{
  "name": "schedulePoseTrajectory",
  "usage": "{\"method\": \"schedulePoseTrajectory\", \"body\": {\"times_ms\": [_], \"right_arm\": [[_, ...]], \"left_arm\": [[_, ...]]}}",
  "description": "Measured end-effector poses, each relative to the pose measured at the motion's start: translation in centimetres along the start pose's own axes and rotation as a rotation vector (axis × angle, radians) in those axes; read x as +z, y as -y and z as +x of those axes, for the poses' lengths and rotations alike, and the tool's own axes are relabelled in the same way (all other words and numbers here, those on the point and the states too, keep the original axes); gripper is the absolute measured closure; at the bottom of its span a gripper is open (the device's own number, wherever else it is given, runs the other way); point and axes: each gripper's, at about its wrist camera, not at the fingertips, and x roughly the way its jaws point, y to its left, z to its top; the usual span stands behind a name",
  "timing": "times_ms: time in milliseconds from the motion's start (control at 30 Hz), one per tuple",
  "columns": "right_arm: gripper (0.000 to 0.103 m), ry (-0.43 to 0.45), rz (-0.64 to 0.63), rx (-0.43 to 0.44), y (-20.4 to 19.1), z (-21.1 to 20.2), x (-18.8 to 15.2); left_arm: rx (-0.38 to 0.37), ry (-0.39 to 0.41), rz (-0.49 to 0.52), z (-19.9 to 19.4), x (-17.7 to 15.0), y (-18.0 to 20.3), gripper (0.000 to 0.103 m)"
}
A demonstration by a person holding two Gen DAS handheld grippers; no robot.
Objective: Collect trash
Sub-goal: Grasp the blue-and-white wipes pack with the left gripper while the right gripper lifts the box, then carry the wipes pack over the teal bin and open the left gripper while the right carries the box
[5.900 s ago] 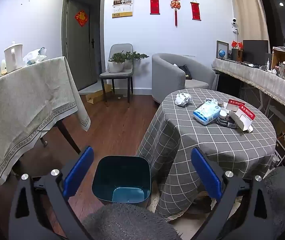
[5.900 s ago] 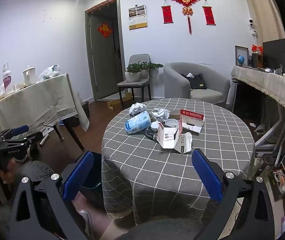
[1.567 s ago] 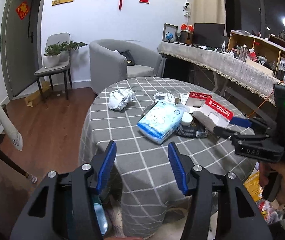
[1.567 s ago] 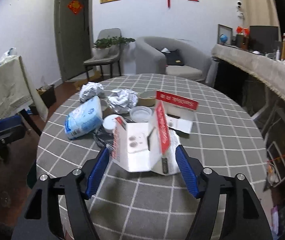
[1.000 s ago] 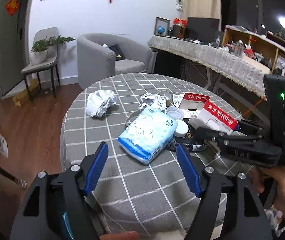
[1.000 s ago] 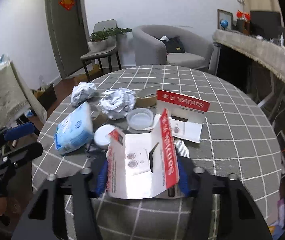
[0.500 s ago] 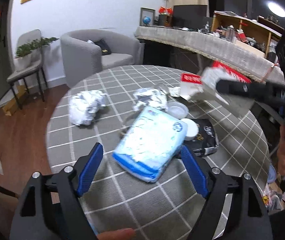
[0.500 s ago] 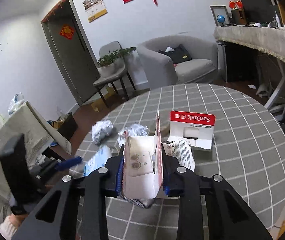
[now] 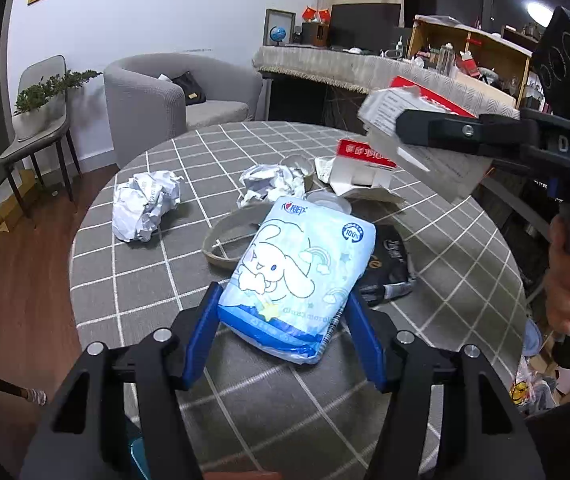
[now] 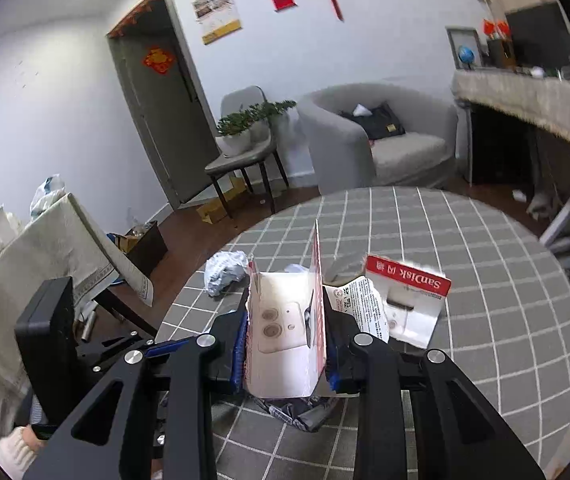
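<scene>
Trash: scattered over the middle of the round table (image 9: 465,248), which wears a grey checked cloth.
Left gripper (image 9: 285,336): low over the near edge of the table, blue pads spread to either side of the tissue pack's near end; whether they press it cannot be told.
Right gripper (image 10: 285,346): raised above the table, pads closed on the torn card package.
Tissue pack (image 9: 301,276): blue and white with a cartoon rabbit, lying flat, overlapping a dark wrapper (image 9: 389,264).
Torn card package (image 10: 285,336): white with a red strip, pinched upright, clear of the cloth.
Second card package (image 10: 409,300): red-topped, resting on the cloth to the right.
Crumpled paper ball (image 9: 145,204): alone, left of the pile.
Second paper ball (image 9: 269,184): beyond the tissue pack, beside a plastic lid (image 9: 329,202).
</scene>
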Motion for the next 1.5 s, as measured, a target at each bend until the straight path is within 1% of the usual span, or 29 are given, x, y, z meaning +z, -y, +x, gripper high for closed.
{"method": "schedulePoseTrajectory", "body": {"times_ms": [100,267,333,400,467,500,600,667,733,833,933,1033,1133,1267,1300,1400,1500], "right_arm": [[0.072,0.012,-0.01,0.017,-0.4,-0.1,-0.2],[0.072,0.017,-0.014,0.038,-1.8,0.3,-0.4],[0.072,0.018,-0.016,0.049,-2.6,0.6,-0.7],[0.072,0.008,-0.016,0.08,-3.7,1.1,-0.9],[0.072,0.006,-0.025,0.11,-5.1,1.4,-1.1],[0.072,0.007,-0.043,0.112,-6.0,1.6,-1.1],[0.072,0.0,-0.111,0.127,-9.2,2.4,-1.4],[0.072,-0.015,-0.125,0.159,-10.9,3.2,-1.7],[0.072,-0.025,-0.147,0.17,-12.2,3.8,-2.0],[0.072,-0.043,-0.169,0.199,-14.4,5.0,-2.4],[0.072,-0.068,-0.184,0.231,-16.6,6.3,-3.0],[0.072,-0.096,-0.204,0.256,-18.4,7.5,-3.7],[0.072,-0.122,-0.224,0.271,-19.9,8.4,-4.3],[0.072,-0.171,-0.247,0.293,-22.1,9.9,-5.5],[0.072,-0.18,-0.248,0.294,-22.6,10.3,-5.6],[0.072,-0.22,-0.249,0.293,-23.8,11.6,-6.5],[0.072,-0.252,-0.252,0.288,-24.6,12.7,-7.3]], "left_arm": [[0.031,0.034,-0.041,-1.5,-0.1,-0.2,0.039],[0.138,0.073,-0.187,-4.6,-0.9,-2.6,0.039],[0.186,0.078,-0.218,-5.7,-1.2,-3.7,0.039],[0.219,0.085,-0.237,-6.8,-1.8,-4.8,0.039],[0.264,0.078,-0.257,-7.8,-2.4,-6.0,0.039],[0.294,0.068,-0.267,-8.2,-2.8,-6.8,0.039],[0.338,0.048,-0.288,-8.9,-4.2,-8.7,0.039],[0.375,0.014,-0.29,-8.9,-5.6,-10.2,0.039],[0.4,-0.033,-0.307,-8.8,-7.0,-11.8,0.039],[0.42,-0.09,-0.351,-8.7,-8.6,-13.9,0.039],[0.443,-0.141,-0.367,-8.5,-10.4,-15.7,0.039],[0.446,-0.19,-0.416,-8.3,-12.2,-17.4,0.039],[0.459,-0.249,-0.435,-8.0,-14.0,-19.0,0.039],[0.428,-0.326,-0.497,-7.3,-16.5,-21.1,0.039],[0.418,-0.357,-0.515,-7.1,-17.2,-21.5,0.039],[0.401,-0.425,-0.53,-6.5,-18.5,-22.2,0.039],[0.379,-0.455,-0.545,-6.1,-19.8,-22.6,0.038]]}}
